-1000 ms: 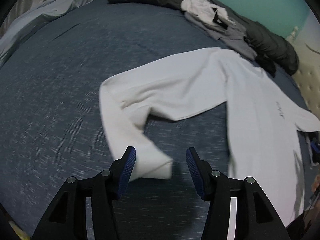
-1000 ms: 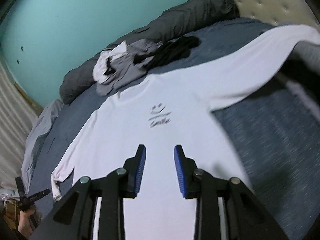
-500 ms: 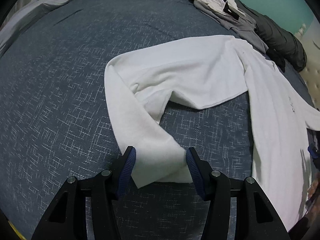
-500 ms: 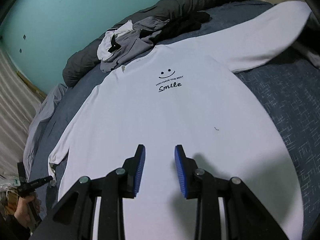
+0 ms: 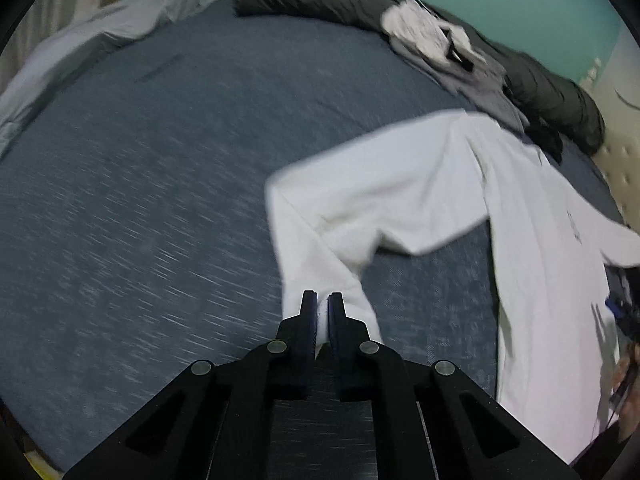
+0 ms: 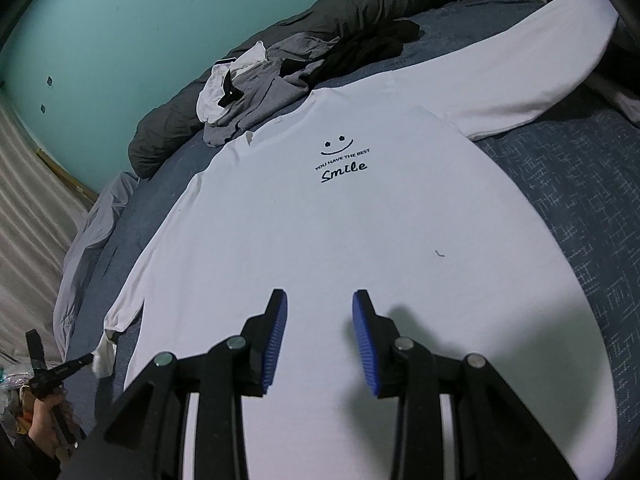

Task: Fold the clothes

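A white long-sleeved shirt with a black "Smile" print lies face up on the blue bed. Its left sleeve is bent back on itself in the left wrist view. My left gripper is shut on the cuff end of that sleeve. It also shows at the far left of the right wrist view, gripping the cuff. My right gripper is open and empty, just above the lower part of the shirt's body. The right sleeve stretches out to the upper right.
A pile of grey, white and black clothes lies beyond the shirt's collar. A dark rolled duvet runs along the teal wall. A light grey sheet lies at the bed's far left. A tufted headboard is at right.
My left gripper has closed on the sleeve cuff that lay between its open fingers. The left view is now blurred by motion. My right gripper has stayed open over the shirt.
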`<state>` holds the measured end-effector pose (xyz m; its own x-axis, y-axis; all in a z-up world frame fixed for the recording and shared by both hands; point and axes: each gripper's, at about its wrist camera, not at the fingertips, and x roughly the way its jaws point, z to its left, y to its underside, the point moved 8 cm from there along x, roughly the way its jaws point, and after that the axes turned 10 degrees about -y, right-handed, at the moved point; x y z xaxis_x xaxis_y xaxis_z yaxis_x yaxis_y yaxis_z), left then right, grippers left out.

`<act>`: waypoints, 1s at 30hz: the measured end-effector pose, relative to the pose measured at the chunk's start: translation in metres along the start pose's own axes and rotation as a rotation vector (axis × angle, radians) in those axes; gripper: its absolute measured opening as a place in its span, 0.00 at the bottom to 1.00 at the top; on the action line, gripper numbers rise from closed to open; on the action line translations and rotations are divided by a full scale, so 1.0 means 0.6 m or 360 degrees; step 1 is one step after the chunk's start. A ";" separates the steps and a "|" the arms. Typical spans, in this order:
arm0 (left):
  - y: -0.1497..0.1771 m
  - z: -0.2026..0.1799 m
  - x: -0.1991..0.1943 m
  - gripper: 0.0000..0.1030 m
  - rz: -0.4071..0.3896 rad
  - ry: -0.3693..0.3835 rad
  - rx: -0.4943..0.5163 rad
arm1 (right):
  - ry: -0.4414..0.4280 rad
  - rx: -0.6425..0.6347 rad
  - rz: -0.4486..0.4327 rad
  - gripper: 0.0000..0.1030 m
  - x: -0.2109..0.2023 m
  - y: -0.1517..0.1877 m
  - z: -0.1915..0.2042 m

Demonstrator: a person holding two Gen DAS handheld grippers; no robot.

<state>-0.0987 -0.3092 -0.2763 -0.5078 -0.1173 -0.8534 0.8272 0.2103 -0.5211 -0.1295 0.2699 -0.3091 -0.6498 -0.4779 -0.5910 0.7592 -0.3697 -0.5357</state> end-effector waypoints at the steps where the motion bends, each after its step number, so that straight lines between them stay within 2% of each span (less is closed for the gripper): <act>1: -0.005 0.018 -0.003 0.06 -0.0003 -0.0023 -0.0029 | -0.0003 0.0004 -0.0001 0.33 -0.001 0.000 0.000; 6: -0.008 0.105 0.003 0.06 0.0062 -0.0141 -0.0183 | -0.0010 0.0011 -0.0005 0.33 -0.002 -0.001 0.002; 12: 0.013 0.168 0.002 0.09 0.0079 -0.0249 -0.0280 | -0.0020 0.0003 0.0001 0.33 0.000 0.001 0.008; 14: 0.021 0.187 0.003 0.15 0.0082 -0.0227 -0.0383 | -0.0021 0.0003 0.0005 0.33 0.001 0.002 0.009; 15: 0.025 0.191 0.004 0.25 0.0083 -0.0188 -0.0432 | -0.0022 0.0003 0.0007 0.33 0.002 0.002 0.009; 16: 0.028 0.195 0.005 0.41 0.0084 -0.0147 -0.0473 | -0.0023 0.0002 0.0008 0.33 0.002 0.003 0.010; 18: 0.034 0.200 0.009 0.51 0.0085 -0.0114 -0.0524 | -0.0025 0.0000 0.0009 0.33 0.002 0.003 0.011; 25: 0.052 0.185 0.030 0.50 0.0124 0.0008 -0.0561 | -0.0025 -0.0003 0.0016 0.34 0.006 0.003 0.013; 28: 0.056 0.164 0.041 0.48 0.0143 0.0041 -0.0493 | -0.0026 -0.0005 0.0017 0.34 0.008 0.003 0.014; 29: 0.057 0.155 0.044 0.41 0.0150 0.0054 -0.0463 | -0.0027 -0.0008 0.0017 0.34 0.008 0.003 0.014; 30: 0.057 0.150 0.044 0.16 0.0160 0.0044 -0.0428 | -0.0027 -0.0010 0.0016 0.34 0.007 0.003 0.014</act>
<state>-0.0623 -0.3928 -0.3176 -0.4360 -0.0574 -0.8981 0.7821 0.4696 -0.4097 -0.1306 0.2603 -0.3074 -0.6411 -0.4953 -0.5861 0.7656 -0.3599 -0.5333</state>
